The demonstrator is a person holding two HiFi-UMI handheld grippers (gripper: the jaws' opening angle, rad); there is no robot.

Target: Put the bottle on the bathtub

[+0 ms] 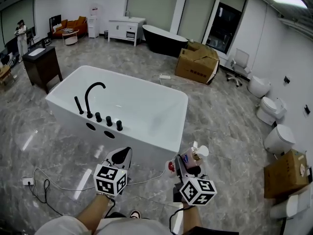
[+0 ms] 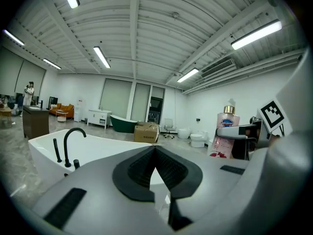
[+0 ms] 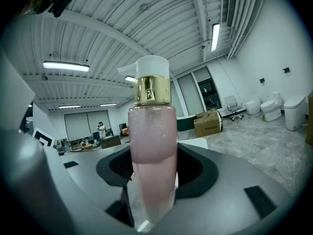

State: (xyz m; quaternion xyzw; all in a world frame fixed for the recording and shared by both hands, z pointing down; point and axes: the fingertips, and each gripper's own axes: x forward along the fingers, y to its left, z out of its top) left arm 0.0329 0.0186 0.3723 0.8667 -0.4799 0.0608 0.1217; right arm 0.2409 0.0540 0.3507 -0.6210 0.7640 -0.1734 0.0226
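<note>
Straight ahead on the grey floor (image 1: 220, 126) stands the white bathtub (image 1: 151, 112), its broad flat rim carrying a curved black faucet (image 1: 93, 98) on the near left side. Both tongs are held short of the tub's near wall, so the carrying step looks to be in hand and the placing is not yet done. The next move probably calls for bringing the right tongs (image 1: 188, 163) forward over a bare stretch of rim, keeping the bottle (image 1: 194, 157) upright, lowering it until its base sits flat, and only then letting go. The left tongs (image 2: 155, 153) are clenched on nothing, tips meeting, with the tub beyond them. The right tongs (image 3: 152, 180) are clamped on the bottle's (image 3: 152, 146) lower body. It is a tall, slim, translucent pink bottle with a gold collar and a white pump head, standing straight up; the left gripper view shows a printed label on it (image 2: 226, 131).
</note>
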